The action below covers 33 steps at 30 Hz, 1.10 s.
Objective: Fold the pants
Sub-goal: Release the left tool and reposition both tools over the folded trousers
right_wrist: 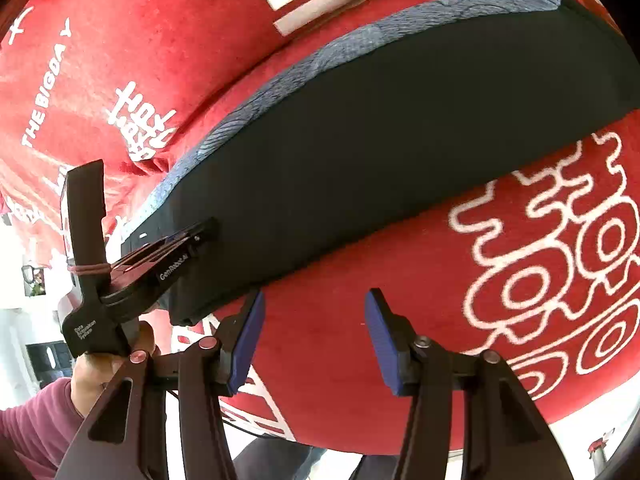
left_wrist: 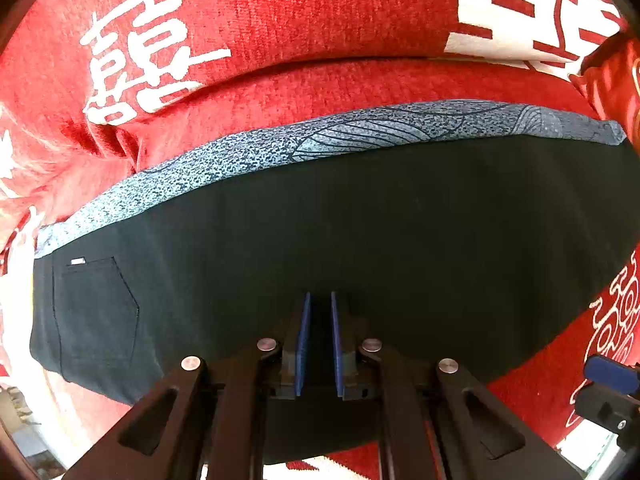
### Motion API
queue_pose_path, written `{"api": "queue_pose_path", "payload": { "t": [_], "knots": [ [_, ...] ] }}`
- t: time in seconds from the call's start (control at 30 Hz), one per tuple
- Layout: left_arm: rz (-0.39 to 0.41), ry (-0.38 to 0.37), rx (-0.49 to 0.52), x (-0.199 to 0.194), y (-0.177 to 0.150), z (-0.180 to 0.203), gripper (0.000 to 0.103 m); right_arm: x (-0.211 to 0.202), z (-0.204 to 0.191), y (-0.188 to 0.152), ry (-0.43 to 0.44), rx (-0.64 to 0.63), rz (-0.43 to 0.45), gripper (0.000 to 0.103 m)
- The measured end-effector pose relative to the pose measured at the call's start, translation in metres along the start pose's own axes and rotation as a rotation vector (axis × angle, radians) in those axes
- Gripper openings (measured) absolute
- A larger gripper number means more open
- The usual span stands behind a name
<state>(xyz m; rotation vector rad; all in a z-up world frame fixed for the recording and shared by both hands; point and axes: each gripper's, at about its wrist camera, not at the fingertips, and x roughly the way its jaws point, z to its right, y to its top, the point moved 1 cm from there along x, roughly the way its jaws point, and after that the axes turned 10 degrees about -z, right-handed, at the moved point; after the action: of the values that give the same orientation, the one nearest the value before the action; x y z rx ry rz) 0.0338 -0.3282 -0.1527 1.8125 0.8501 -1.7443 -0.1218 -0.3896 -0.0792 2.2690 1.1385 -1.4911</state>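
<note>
Black pants (left_wrist: 400, 220) lie flat and lengthwise on a red bedspread (left_wrist: 320, 12), with a blue-grey patterned strip (left_wrist: 280, 148) along their far edge and a back pocket (left_wrist: 96, 312) at the left end. My left gripper (left_wrist: 320, 300) points straight down over their near edge. Its blue pads are almost together and no cloth shows between them. In the right wrist view the pants (right_wrist: 400, 128) run diagonally, and the left gripper (right_wrist: 200, 232) has its tips at their waist end. My right gripper (right_wrist: 316, 296) stands open over bare red cloth, just beside the pants' near edge.
The bedspread (right_wrist: 400, 300) carries white characters and lettering, with a white patch (left_wrist: 520, 8) at the far right. A hand (right_wrist: 104, 360) with a maroon sleeve (right_wrist: 32, 420) holds the left gripper's handle. The bed's edge and a bright floor show at the bottom and left.
</note>
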Motion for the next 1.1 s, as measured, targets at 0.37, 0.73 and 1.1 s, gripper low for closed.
{"api": "queue_pose_path", "payload": {
  "t": [0.37, 0.73, 1.1],
  "knots": [
    [-0.020, 0.030, -0.088, -0.016, -0.006, -0.004, 0.073, -0.011, 0.006, 0.005, 0.019, -0.026, -0.012, 0.056],
    [-0.024, -0.005, -0.055, -0.036, 0.012, 0.032, 0.096, -0.027, 0.027, 0.008, 0.028, -0.006, -0.004, 0.064],
    [-0.020, -0.003, 0.049, -0.045, 0.040, 0.094, 0.096, -0.063, 0.098, 0.010, 0.031, 0.145, 0.087, 0.064]
  ]
}}
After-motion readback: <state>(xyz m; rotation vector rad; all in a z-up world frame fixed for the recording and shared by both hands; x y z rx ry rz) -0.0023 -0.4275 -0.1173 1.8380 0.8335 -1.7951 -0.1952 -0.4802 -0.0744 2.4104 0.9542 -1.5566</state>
